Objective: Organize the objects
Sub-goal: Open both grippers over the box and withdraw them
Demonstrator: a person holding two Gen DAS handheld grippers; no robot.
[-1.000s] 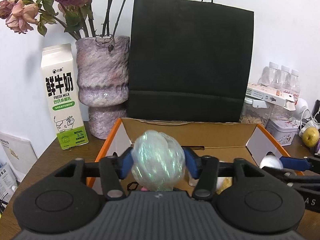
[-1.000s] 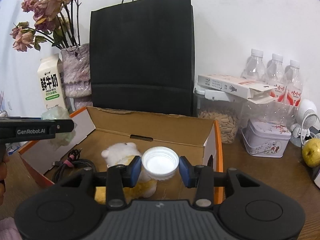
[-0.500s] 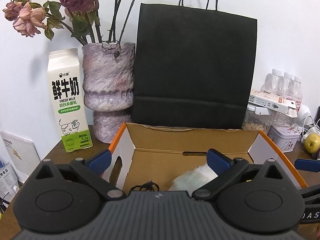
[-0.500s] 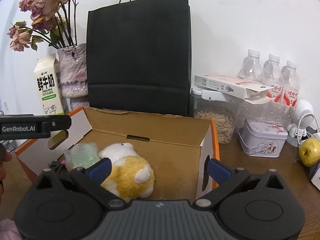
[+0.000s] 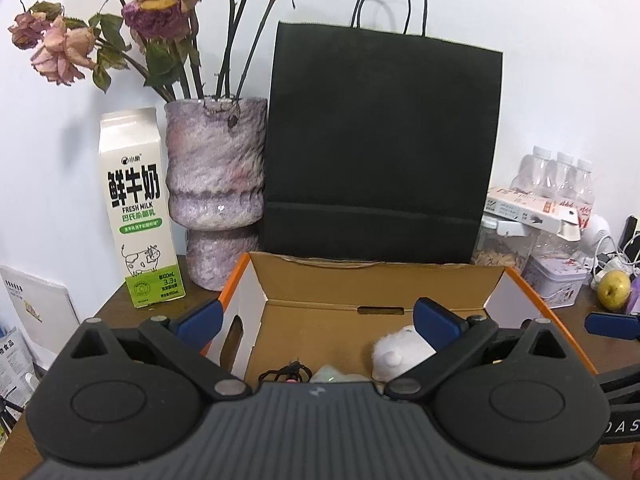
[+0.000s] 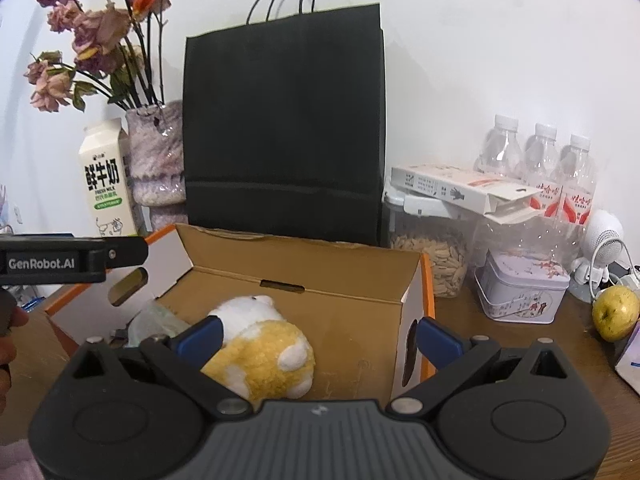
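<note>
Both grippers, left (image 5: 316, 318) and right (image 6: 318, 332), hover with jaws wide and empty over the cardboard box (image 6: 340, 276); plush toy (image 6: 264, 344) and iridescent ball (image 6: 154, 318) lie inside, a pear (image 6: 614, 316) at three o'clock on the worktop (image 6: 520, 344) possibly left.

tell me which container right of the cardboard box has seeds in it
The clear plastic jar beside the box, under the flat white carton. The tin is opaque; the bottles look empty.

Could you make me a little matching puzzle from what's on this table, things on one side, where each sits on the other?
Things:
1. plush toy
2. milk carton
3. yellow-green fruit
4. black paper bag

Places:
A. left of the vase
B. behind the cardboard box, against the wall
C. inside the cardboard box
D. on the table's far right, past the tin

Pairs: 1-C, 2-A, 3-D, 4-B
</note>
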